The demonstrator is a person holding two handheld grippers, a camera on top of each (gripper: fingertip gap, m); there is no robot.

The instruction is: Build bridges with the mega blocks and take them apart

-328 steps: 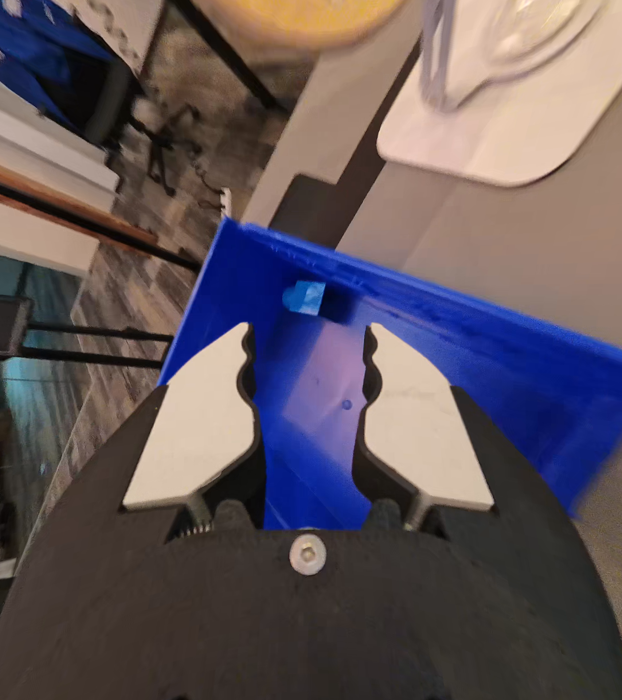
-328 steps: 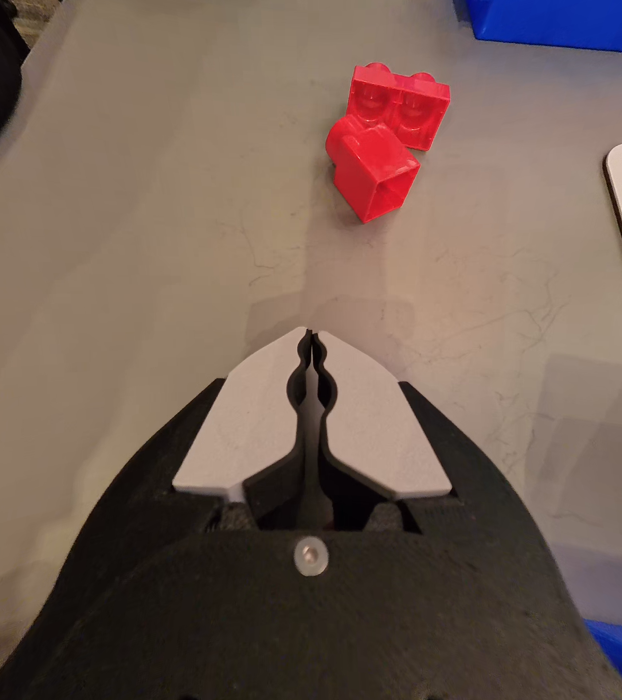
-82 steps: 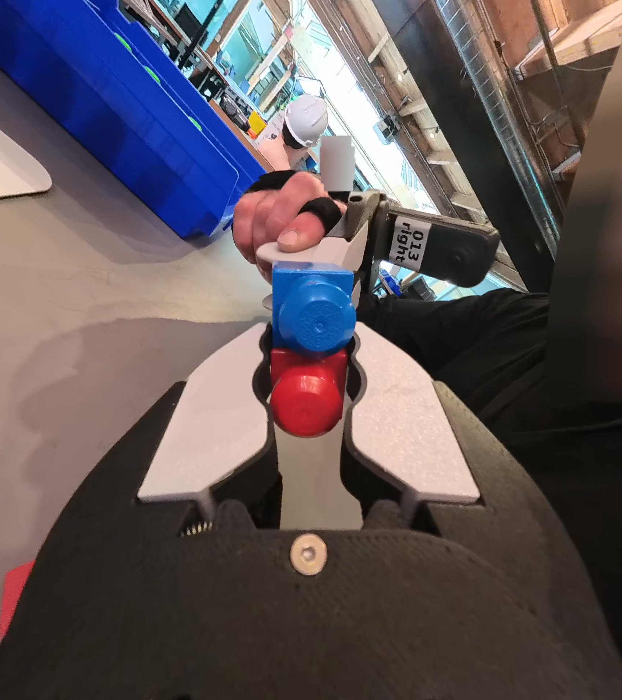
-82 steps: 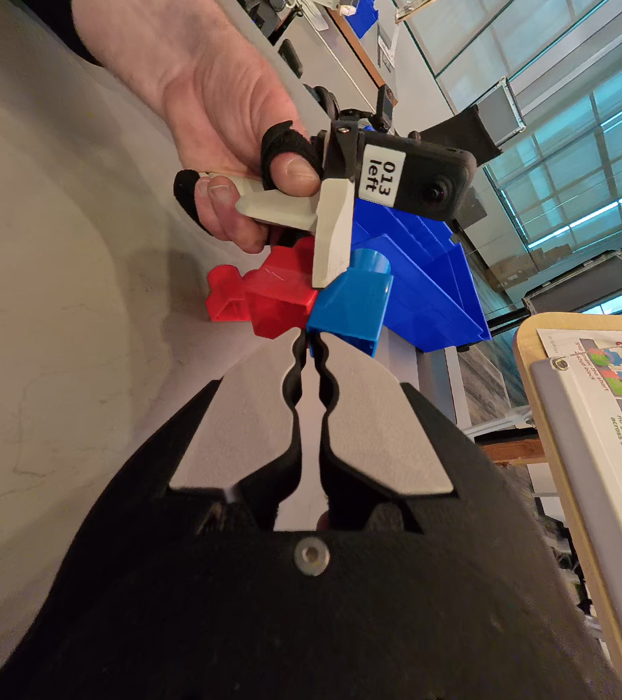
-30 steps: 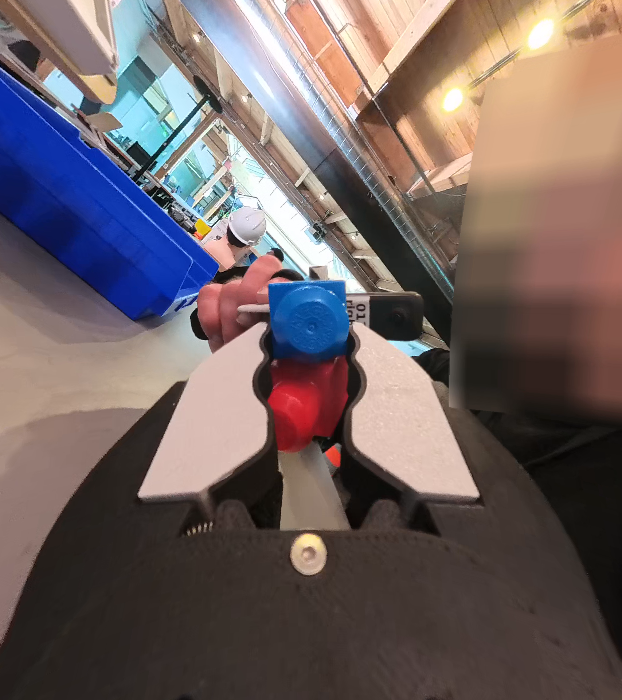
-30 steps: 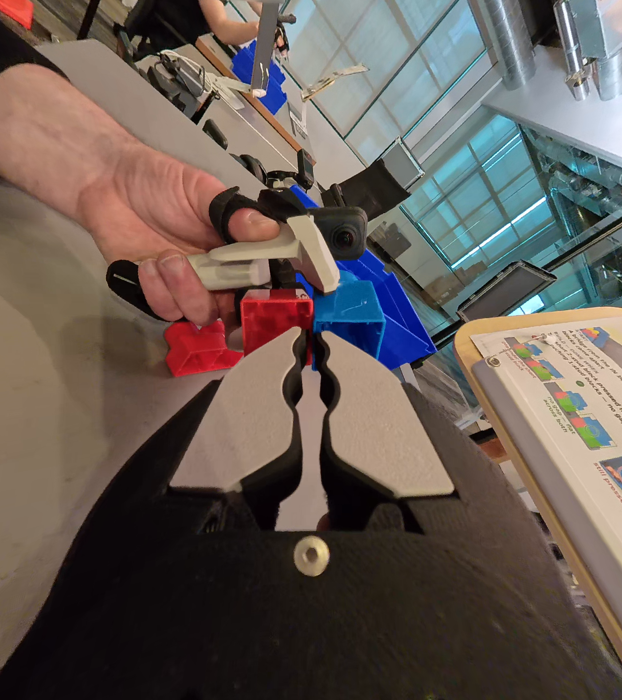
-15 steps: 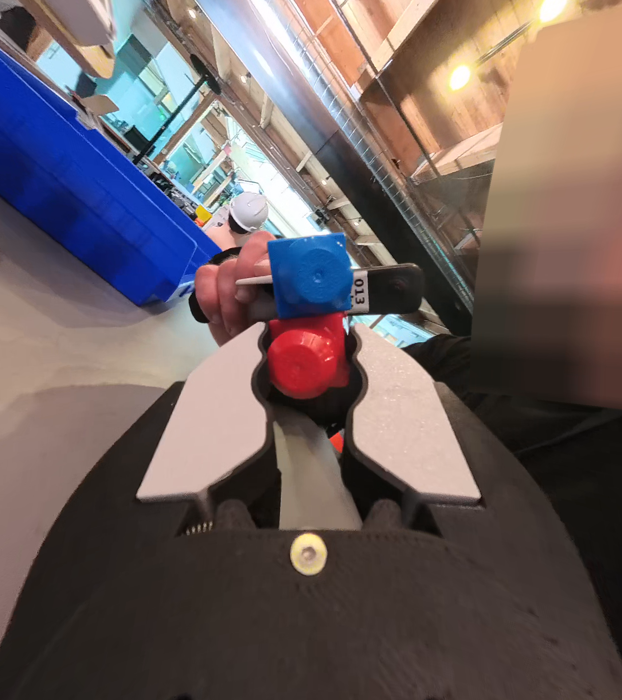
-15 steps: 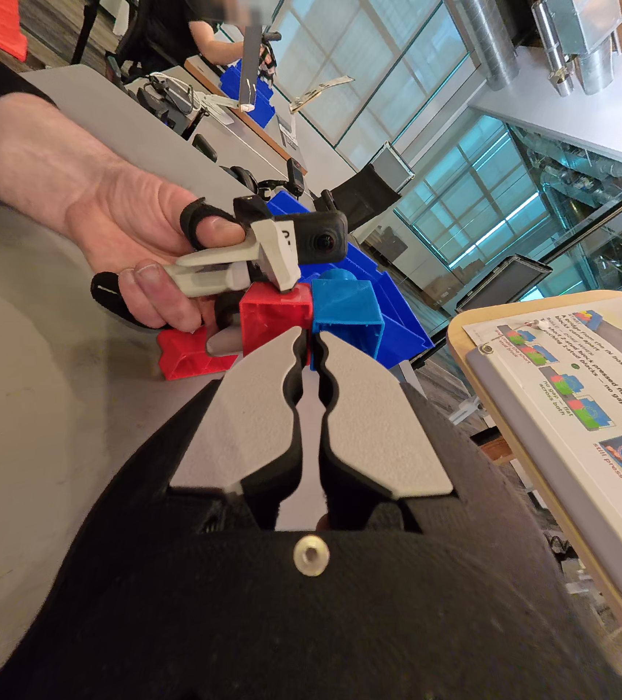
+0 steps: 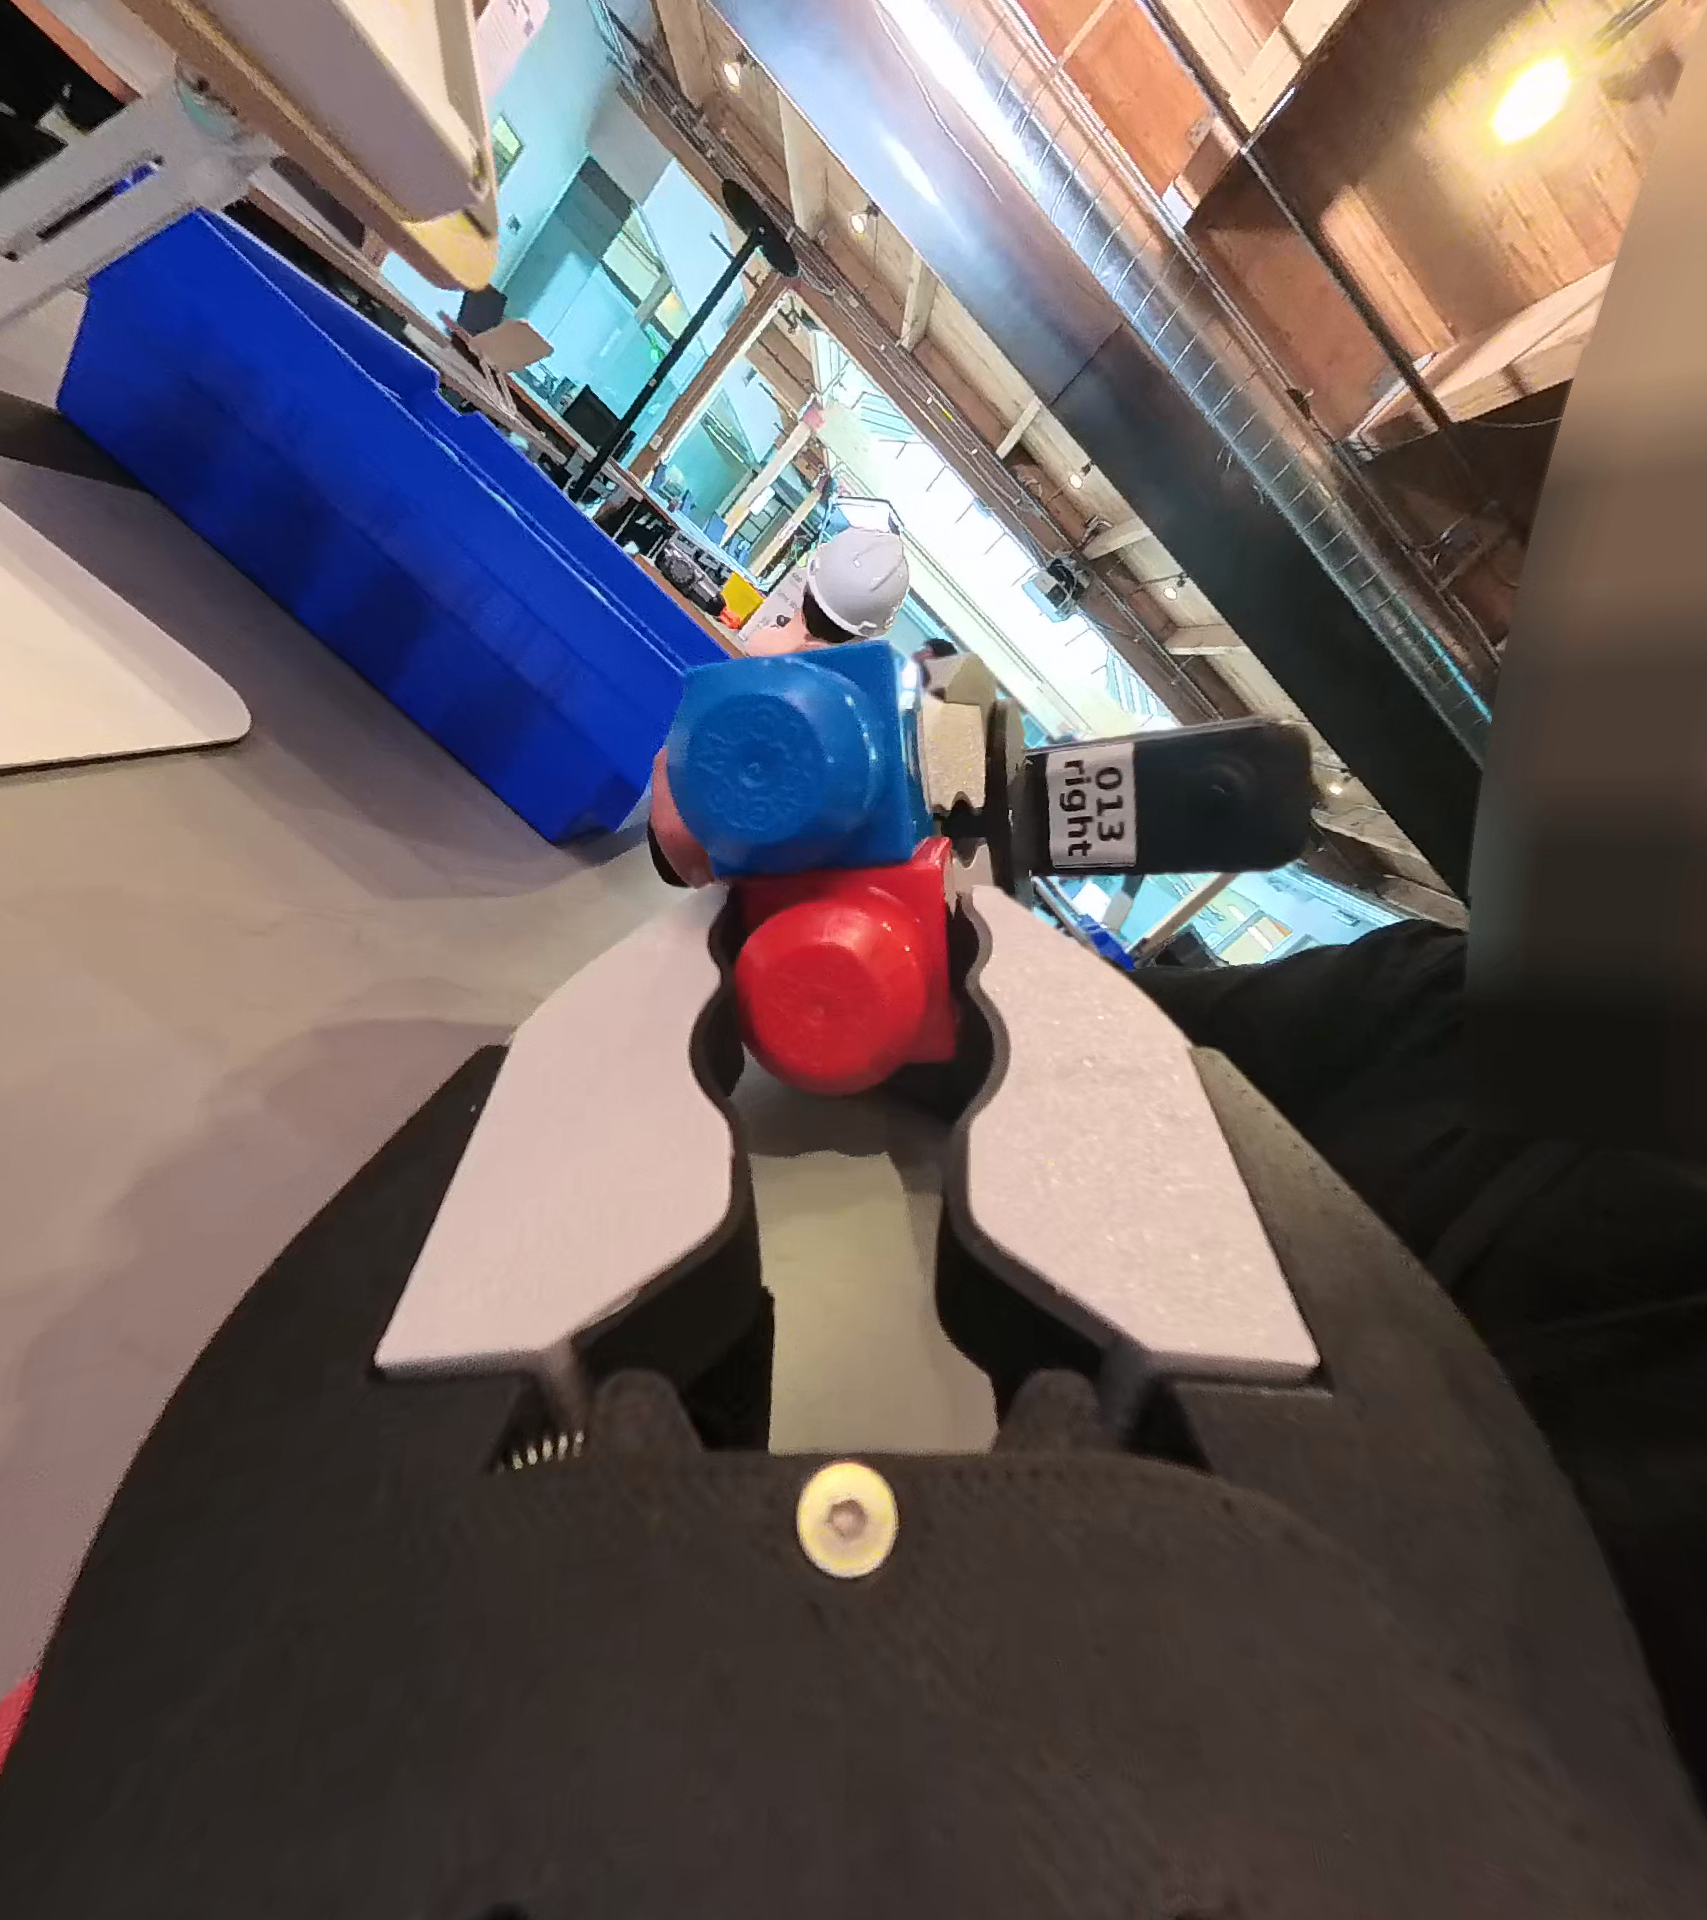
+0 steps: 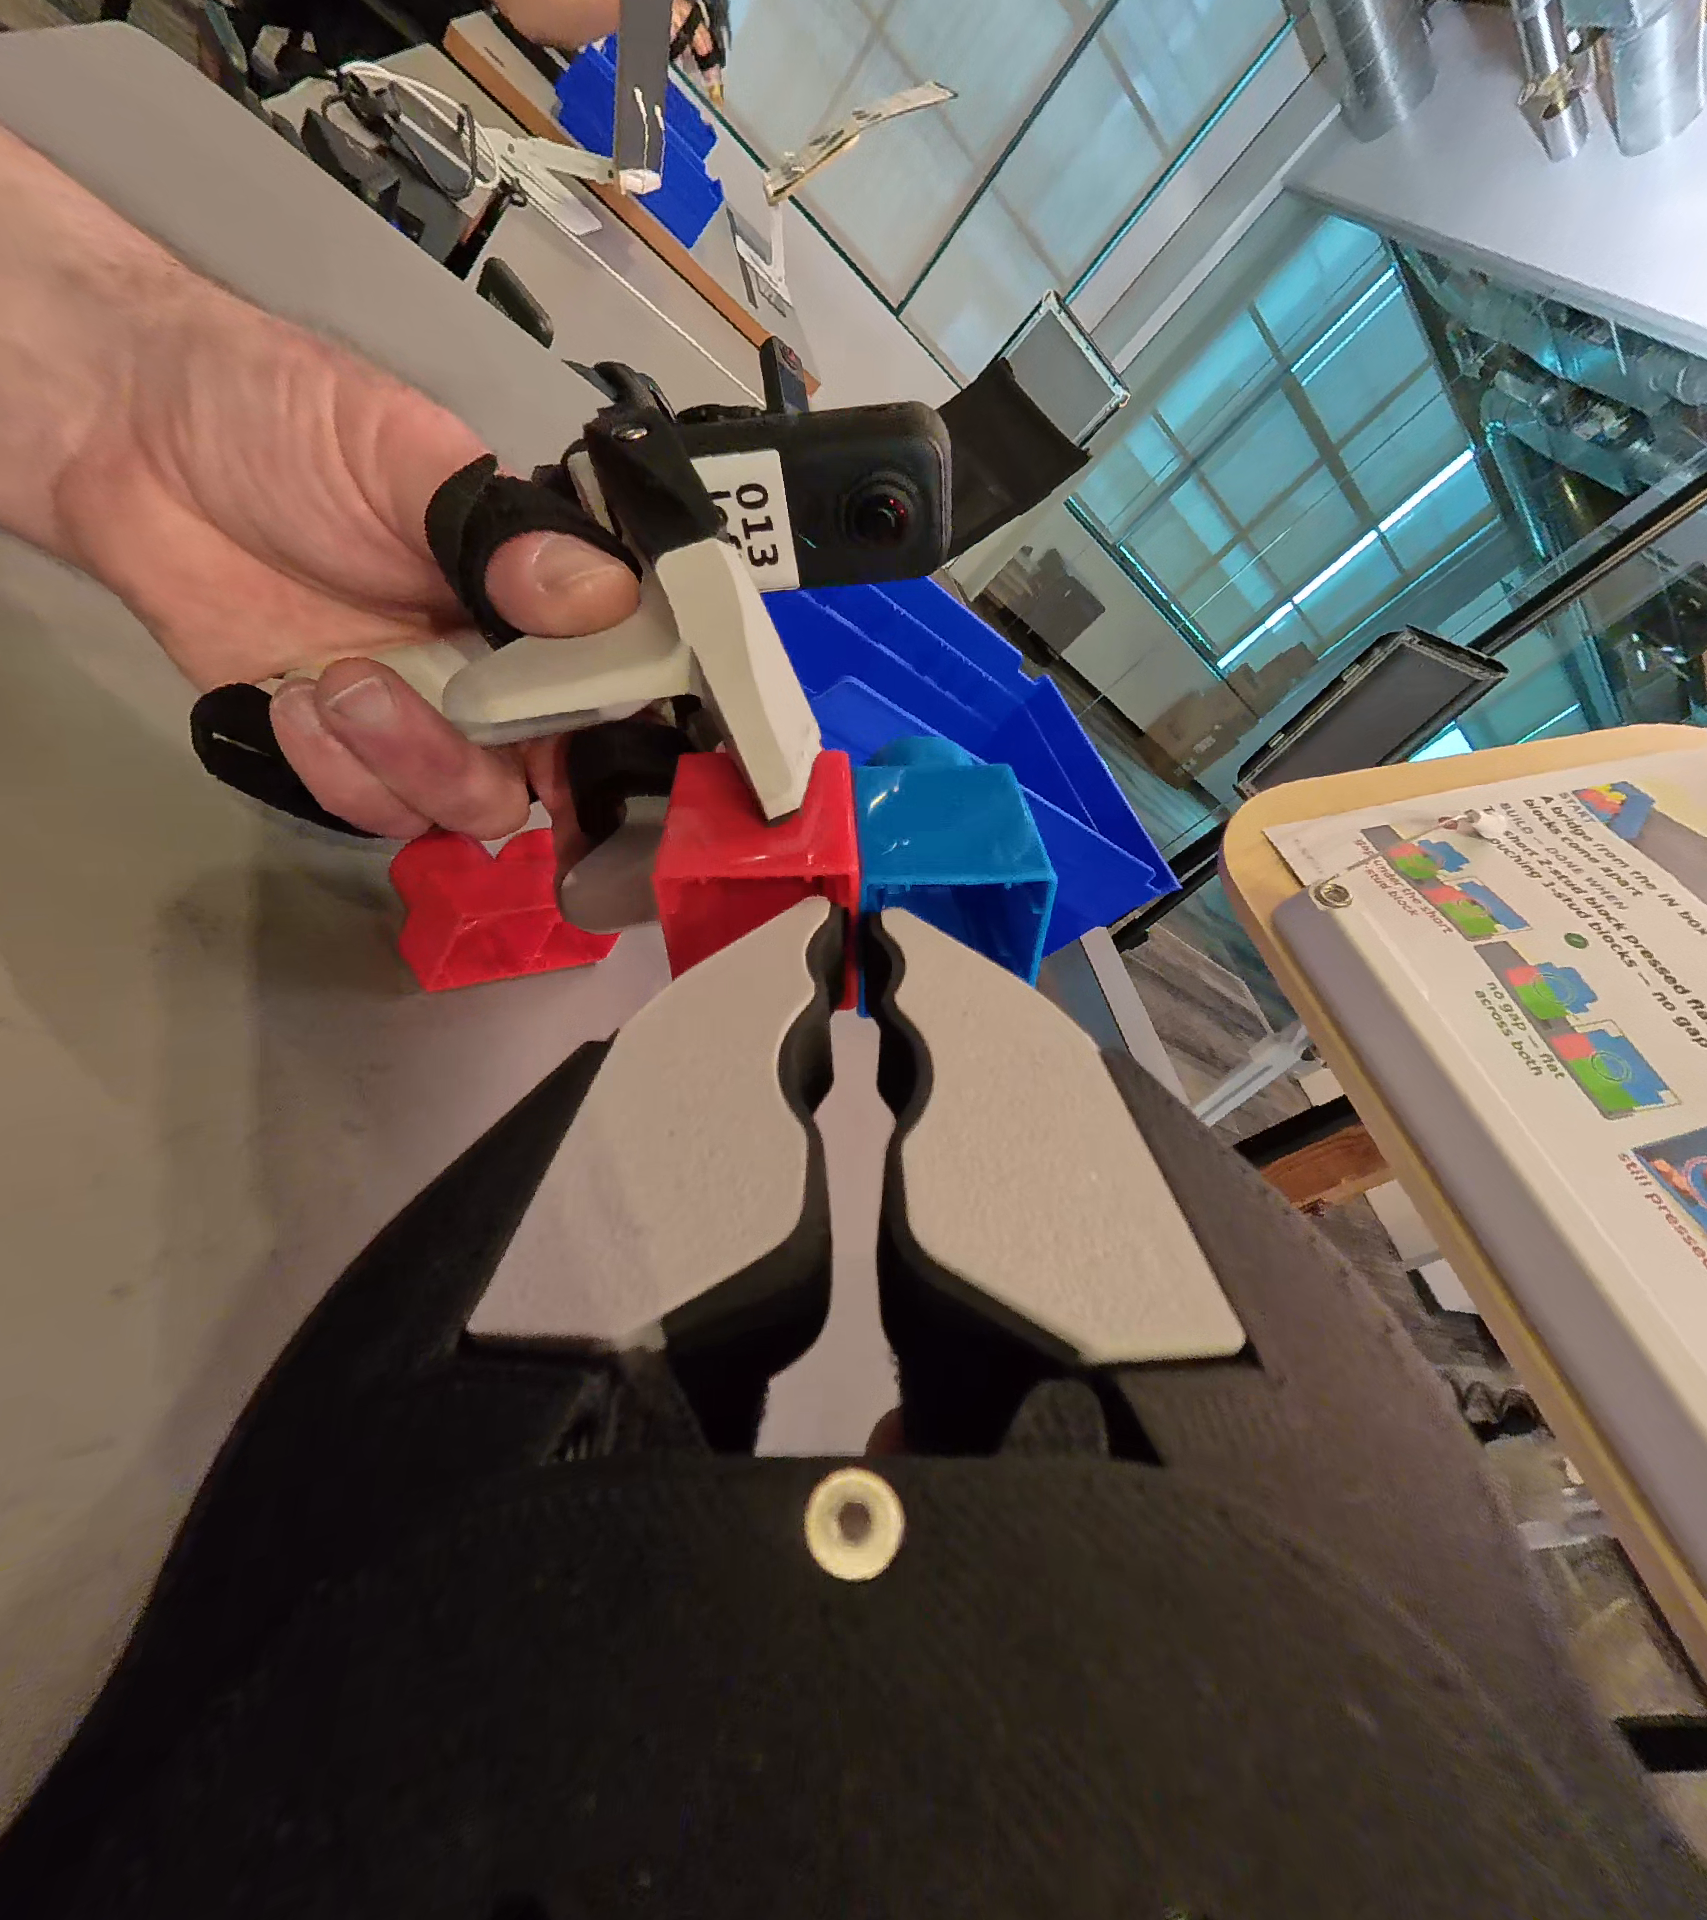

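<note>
My left gripper (image 9: pixel 844 914) is shut on a red one-stud block (image 9: pixel 838 997), one pad on each side. A blue one-stud block (image 9: pixel 787 769) sits flush against the red one, just beyond my left fingertips. Both studs face the left camera. In the right wrist view the red block (image 10: pixel 745 862) and blue block (image 10: pixel 942 842) show their hollow undersides side by side. My right gripper (image 10: pixel 854 935) is pinched shut on the blue block's wall at the seam between the two. The left gripper's fingers (image 10: pixel 755 727) clamp the red block above and below. Both blocks are held above the grey table (image 10: pixel 101 1039).
A red two-stud block (image 10: pixel 485 914) lies on the table under the person's hand (image 10: pixel 257 499). Blue bins (image 9: pixel 361 551) stand behind. A white mat (image 9: pixel 18 644) lies at the left. An instruction board (image 10: pixel 1555 1039) stands at the right. Only a small space, under 4 cm, lies between the two pairs of fingers.
A second ago the blue block sat between my left fingertips in front of the red one. Now it sits beyond them, beside the red block. Both grippers have stayed shut and turned a little.
</note>
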